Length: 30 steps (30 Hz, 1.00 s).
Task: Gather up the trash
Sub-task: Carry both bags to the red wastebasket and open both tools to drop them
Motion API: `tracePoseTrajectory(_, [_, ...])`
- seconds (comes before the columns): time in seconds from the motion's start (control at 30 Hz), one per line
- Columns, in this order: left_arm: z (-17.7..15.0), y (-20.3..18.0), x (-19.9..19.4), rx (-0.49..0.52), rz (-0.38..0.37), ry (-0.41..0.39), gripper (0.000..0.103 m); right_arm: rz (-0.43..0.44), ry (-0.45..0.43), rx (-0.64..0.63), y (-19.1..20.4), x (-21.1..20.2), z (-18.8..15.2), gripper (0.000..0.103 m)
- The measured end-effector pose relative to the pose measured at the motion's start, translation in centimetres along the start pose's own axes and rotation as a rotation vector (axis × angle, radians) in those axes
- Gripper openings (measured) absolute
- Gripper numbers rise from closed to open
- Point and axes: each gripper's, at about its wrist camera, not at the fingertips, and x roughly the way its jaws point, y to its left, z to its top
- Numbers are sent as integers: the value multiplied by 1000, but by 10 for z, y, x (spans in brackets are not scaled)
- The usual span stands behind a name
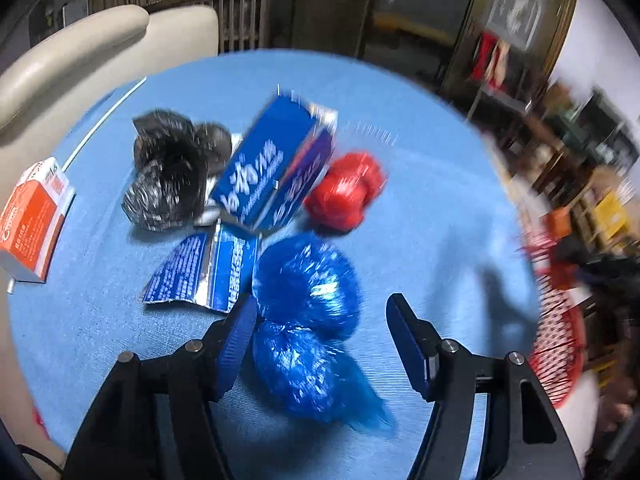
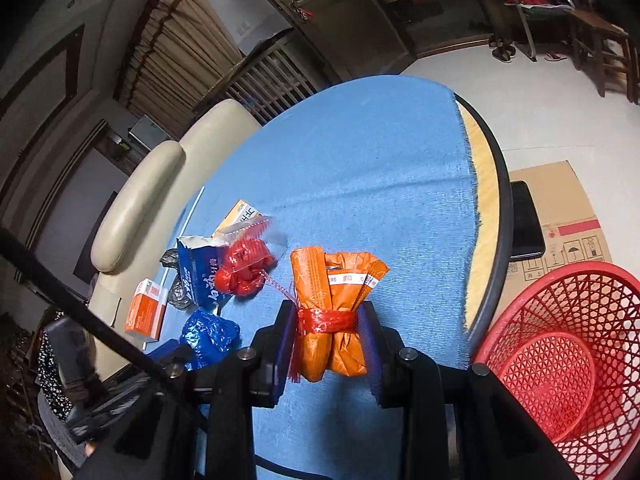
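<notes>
My right gripper (image 2: 326, 340) clamps an orange wrapper bundle (image 2: 336, 312) tied with red string, above the cloth (image 2: 360, 168) | left gripper (image 1: 320, 316) jaws apart around a crumpled blue bag (image 1: 306, 320) on the cloth | counted: one red basket (image 2: 560, 352), two orange boxes, one blue carton (image 1: 272, 172), one red wad (image 1: 344, 192), black bags (image 1: 172, 172)

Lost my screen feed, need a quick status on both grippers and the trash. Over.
Right gripper shut on orange bundle, red basket beside it. Left gripper open around blue bag, not pressing. Nothing in the way.
</notes>
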Motion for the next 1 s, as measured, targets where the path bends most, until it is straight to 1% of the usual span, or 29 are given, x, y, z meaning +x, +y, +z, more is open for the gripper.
tracePoseTrajectory(0.03, [-1,1,7,-12,5,18,52,5,-1,0,-2,-2,-1,34])
tracePoseTrajectory(0.07, [-2,2,13,-30,-9,32,51,8,-3,-3,-3,-3,-1,34])
tracePoseTrajectory(0.1, [-3,3,13,-42,-17,24,49,8,-8,-8,-3,-4,-2,34])
tracePoseTrajectory(0.13, [-3,1,12,-40,-7,12,47,5,-17,-19,-5,-8,-3,34])
tracePoseTrajectory(0.2, [-4,-6,10,-5,26,-1,45,13,-40,-40,-6,-16,-5,34])
tracePoseTrajectory(0.27, [-3,-16,6,13,27,-16,45,32,-59,-48,-10,-23,-7,34])
tracePoseTrajectory(0.33, [-1,-29,-3,35,2,-39,45,53,-82,-51,-15,-33,-10,34])
tracePoseTrajectory(0.47, [5,-67,-27,122,-55,-83,45,76,-122,-60,-25,-52,-14,34])
tracePoseTrajectory(0.57, [8,-104,-42,208,-137,-101,45,102,-153,-36,-42,-72,-17,34])
tracePoseTrajectory(0.63, [7,-123,-47,257,-176,-102,45,113,-174,-12,-55,-85,-18,34])
tracePoseTrajectory(0.73, [4,-154,-51,334,-250,-88,45,103,-196,22,-76,-104,-21,34])
tracePoseTrajectory(0.87, [-2,-197,-47,422,-319,-36,46,72,-212,107,-117,-128,-30,34])
tracePoseTrajectory(1.0, [-11,-235,-34,503,-345,24,46,39,-211,195,-155,-143,-45,34])
